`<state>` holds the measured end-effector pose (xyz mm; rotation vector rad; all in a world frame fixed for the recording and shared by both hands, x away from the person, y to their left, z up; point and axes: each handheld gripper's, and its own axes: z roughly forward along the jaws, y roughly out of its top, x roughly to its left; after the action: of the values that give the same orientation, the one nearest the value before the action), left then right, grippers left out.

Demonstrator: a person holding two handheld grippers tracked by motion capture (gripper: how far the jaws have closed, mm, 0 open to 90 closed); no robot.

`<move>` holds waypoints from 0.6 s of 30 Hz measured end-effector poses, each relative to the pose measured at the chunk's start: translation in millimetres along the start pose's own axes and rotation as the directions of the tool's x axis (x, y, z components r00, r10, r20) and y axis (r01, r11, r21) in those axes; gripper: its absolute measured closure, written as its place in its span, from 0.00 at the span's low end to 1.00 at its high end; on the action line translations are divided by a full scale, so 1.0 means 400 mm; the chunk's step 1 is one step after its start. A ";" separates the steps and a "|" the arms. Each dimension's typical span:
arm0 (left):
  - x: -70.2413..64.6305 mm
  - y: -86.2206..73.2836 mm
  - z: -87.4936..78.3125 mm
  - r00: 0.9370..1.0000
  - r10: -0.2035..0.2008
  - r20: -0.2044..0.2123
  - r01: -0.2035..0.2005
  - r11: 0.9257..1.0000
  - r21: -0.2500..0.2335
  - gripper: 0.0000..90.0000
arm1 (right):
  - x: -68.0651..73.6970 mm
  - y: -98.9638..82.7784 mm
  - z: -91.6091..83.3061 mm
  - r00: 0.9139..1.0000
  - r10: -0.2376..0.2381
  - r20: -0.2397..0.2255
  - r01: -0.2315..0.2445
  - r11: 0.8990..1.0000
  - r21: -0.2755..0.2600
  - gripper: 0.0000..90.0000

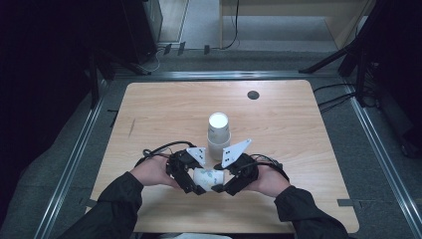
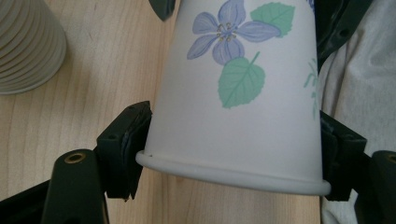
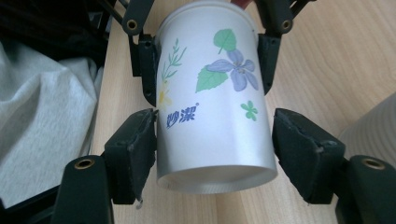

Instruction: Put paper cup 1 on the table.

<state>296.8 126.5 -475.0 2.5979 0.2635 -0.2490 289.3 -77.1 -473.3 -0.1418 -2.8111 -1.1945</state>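
Item 1: white paper cup printed with blue flowers and green leaves [image 1: 208, 177], lying on its side between the 2 grippers at the near middle of the light wooden table [image 1: 149, 119]. Long axis runs roughly left to right across the table: rolled rim toward the left gripper [image 1: 191, 183], recessed base toward the right gripper [image 1: 225, 185]. Both hands are equally near; the cup is bridged between them.

Left gripper, own view [image 2: 231, 154]: jaws pressed against both sides of the cup [image 2: 238, 93] just behind the rolled rim, pinching it.

Right gripper, own view [image 3: 215, 149]: jaws spread around the base end of the cup [image 3: 212, 98]. One pad [image 3: 133, 147] touches or nearly touches the wall; the other pad [image 3: 303, 149] stands apart with a visible gap. Judged not yet gripping.

Cup appearance: smooth white wall, undented where visible, blue lettering beside a small green clover, a yellow flower sprig to one side.

Item 2: stack of nested white paper cups [image 1: 218, 135], upside down, just beyond the grippers; ribbed edges seen in the left gripper view [image 2: 28, 46].

Also present: pale grey cloth [image 3: 42, 130] at the table's near edge.
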 end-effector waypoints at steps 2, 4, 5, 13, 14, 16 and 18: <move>0.000 0.001 0.001 1.000 0.000 0.002 0.000 1.000 0.001 0.28 | 0.002 0.000 0.005 1.000 -0.001 -0.003 0.001 1.000 0.014 0.35; 0.000 0.003 0.002 1.000 0.001 0.008 -0.001 1.000 0.003 0.28 | 0.002 -0.001 0.010 1.000 -0.005 -0.009 0.006 1.000 0.020 0.36; 0.000 0.003 0.003 1.000 0.005 0.009 -0.005 1.000 0.005 0.28 | 0.002 -0.001 0.012 1.000 -0.007 -0.009 0.007 1.000 0.023 0.36; -0.003 0.003 0.006 1.000 0.008 0.012 -0.008 1.000 0.008 0.27 | 0.004 -0.002 0.015 1.000 -0.014 -0.017 0.014 0.999 0.033 0.38; -0.003 0.003 0.005 1.000 0.013 0.011 -0.013 1.000 0.009 0.27 | 0.005 -0.002 0.015 1.000 -0.013 -0.020 0.014 0.999 0.034 0.38; -0.002 0.001 0.003 1.000 0.013 0.010 -0.013 1.000 -0.004 0.27 | 0.008 0.001 0.012 1.000 -0.019 -0.010 0.019 0.999 0.034 0.39; 0.000 -0.002 -0.001 1.000 0.012 0.005 -0.012 1.000 -0.025 0.25 | 0.008 0.003 0.010 1.000 -0.017 -0.004 0.017 0.999 0.030 0.39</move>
<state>296.7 127.2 -475.0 2.5726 0.2476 -0.2467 285.9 -73.2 -474.8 -0.1143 -2.8316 -1.1538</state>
